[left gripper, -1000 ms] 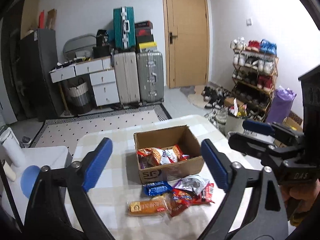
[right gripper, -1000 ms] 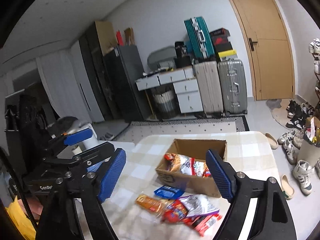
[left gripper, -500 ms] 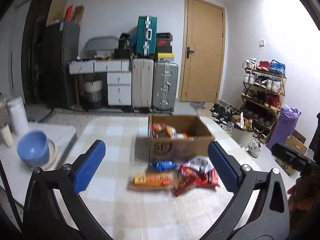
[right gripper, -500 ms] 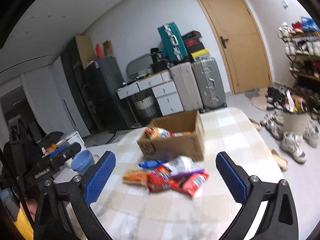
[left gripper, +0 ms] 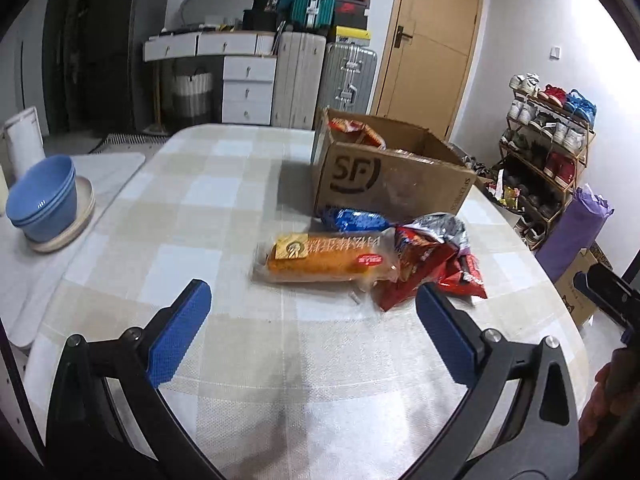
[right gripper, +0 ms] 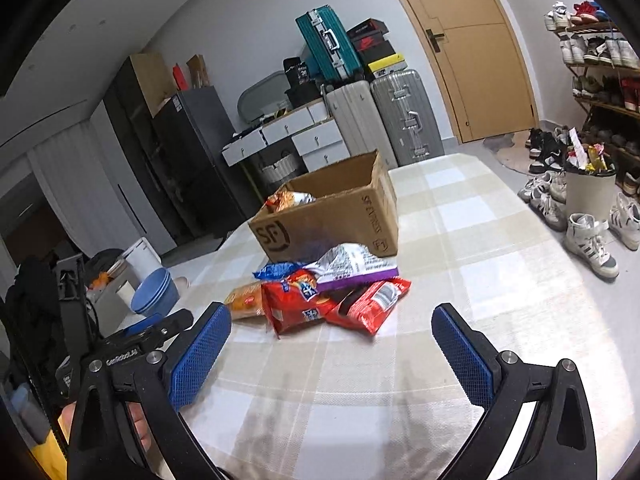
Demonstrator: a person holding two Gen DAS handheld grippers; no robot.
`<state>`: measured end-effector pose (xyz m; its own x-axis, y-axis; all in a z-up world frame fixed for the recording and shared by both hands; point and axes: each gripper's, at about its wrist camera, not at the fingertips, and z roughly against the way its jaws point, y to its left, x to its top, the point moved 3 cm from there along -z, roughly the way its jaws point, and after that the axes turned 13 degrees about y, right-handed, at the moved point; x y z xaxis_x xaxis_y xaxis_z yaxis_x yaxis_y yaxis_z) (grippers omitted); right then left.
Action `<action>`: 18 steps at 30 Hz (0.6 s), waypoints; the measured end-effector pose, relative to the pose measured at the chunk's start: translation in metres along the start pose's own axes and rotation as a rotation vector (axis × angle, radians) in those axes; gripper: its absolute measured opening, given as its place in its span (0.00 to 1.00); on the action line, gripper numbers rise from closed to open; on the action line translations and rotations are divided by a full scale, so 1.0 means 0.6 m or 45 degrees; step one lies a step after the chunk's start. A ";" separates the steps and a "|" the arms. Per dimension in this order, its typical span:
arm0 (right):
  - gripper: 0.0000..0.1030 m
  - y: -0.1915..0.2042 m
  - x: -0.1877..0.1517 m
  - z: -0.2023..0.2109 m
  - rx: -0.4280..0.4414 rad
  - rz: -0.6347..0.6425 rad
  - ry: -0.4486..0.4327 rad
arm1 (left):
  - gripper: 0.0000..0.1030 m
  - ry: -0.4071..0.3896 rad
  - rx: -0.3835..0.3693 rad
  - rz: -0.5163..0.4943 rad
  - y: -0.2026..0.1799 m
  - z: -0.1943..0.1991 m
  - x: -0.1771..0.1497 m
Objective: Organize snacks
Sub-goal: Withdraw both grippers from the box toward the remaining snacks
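- Snack packets point(left gripper: 372, 256) lie heaped just ahead of both grippers' fingers, against the cardboard box point(left gripper: 392, 184).
- Left gripper point(left gripper: 312, 320) and right gripper point(right gripper: 332, 344): fingers spread wide, nothing between them, bare tablecloth point(right gripper: 480, 280) beneath.

Bare counter point(left gripper: 224, 200) lies ahead of both tools up to the snack pile point(right gripper: 328, 292); behind the pile, touching it, the box point(right gripper: 332, 220) blocks the way.

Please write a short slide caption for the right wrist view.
Open right gripper facing snack packets piled before a cardboard box on the checked table.
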<state>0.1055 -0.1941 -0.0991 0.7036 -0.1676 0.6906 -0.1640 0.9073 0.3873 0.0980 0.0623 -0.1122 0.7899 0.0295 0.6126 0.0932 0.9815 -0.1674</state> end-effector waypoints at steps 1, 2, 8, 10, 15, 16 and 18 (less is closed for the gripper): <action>0.99 0.002 -0.001 -0.007 0.010 0.006 0.010 | 0.99 0.011 0.000 0.000 0.001 -0.009 0.001; 0.99 0.005 -0.002 -0.014 0.014 0.016 0.020 | 0.99 0.019 0.006 -0.002 0.001 -0.018 0.004; 0.99 0.018 -0.005 -0.053 0.053 0.048 0.073 | 0.99 0.113 -0.008 0.023 0.024 -0.068 0.035; 0.99 0.016 -0.006 -0.064 0.063 0.054 0.082 | 0.99 0.163 -0.049 0.060 0.033 -0.091 0.046; 0.99 0.011 -0.008 -0.084 0.078 0.045 0.109 | 0.99 0.209 -0.133 0.029 0.028 -0.141 0.096; 0.99 0.008 -0.009 -0.088 0.087 0.040 0.114 | 0.99 0.216 -0.130 -0.009 0.024 -0.148 0.105; 0.99 0.004 -0.009 -0.094 0.102 0.029 0.122 | 0.99 0.238 -0.157 -0.095 0.021 -0.165 0.127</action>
<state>0.1403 -0.1694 -0.1365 0.7615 -0.1062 0.6394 -0.2324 0.8762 0.4223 0.2194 0.0580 -0.1443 0.8755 -0.0887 0.4750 0.2193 0.9489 -0.2270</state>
